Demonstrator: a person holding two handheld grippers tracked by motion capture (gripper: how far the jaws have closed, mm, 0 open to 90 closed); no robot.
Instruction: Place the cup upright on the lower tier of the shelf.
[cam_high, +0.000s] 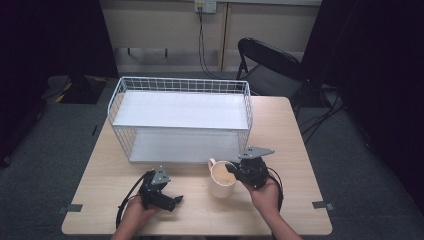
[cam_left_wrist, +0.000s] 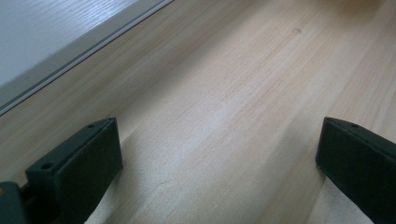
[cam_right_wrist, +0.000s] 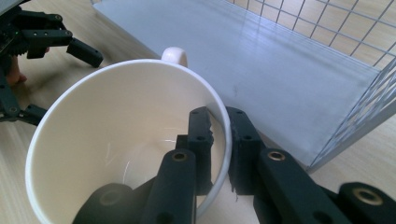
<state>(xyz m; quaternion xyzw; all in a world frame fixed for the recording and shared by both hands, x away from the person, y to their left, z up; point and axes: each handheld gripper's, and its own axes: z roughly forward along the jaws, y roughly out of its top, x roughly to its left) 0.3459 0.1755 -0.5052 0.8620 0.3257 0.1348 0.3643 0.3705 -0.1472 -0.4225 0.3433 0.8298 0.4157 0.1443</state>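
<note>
A cream mug (cam_high: 220, 179) is near the front middle of the wooden table (cam_high: 295, 150), its handle (cam_right_wrist: 174, 54) turned toward the rack. My right gripper (cam_high: 234, 171) is shut on the mug's rim (cam_right_wrist: 225, 122), one jaw inside the cup and one outside. Whether the mug rests on the table or hangs just above it I cannot tell. My left gripper (cam_high: 175, 202) lies low over the table at the front left, open, with bare wood (cam_left_wrist: 219, 140) between its jaws. The right gripper view shows that left gripper (cam_right_wrist: 56, 51) beyond the mug.
A white wire rack (cam_high: 180, 120) with a white upper shelf and a white floor panel (cam_right_wrist: 261, 70) stands behind the mug, its open front toward me. A black folding chair (cam_high: 270, 65) stands beyond the table's far right corner.
</note>
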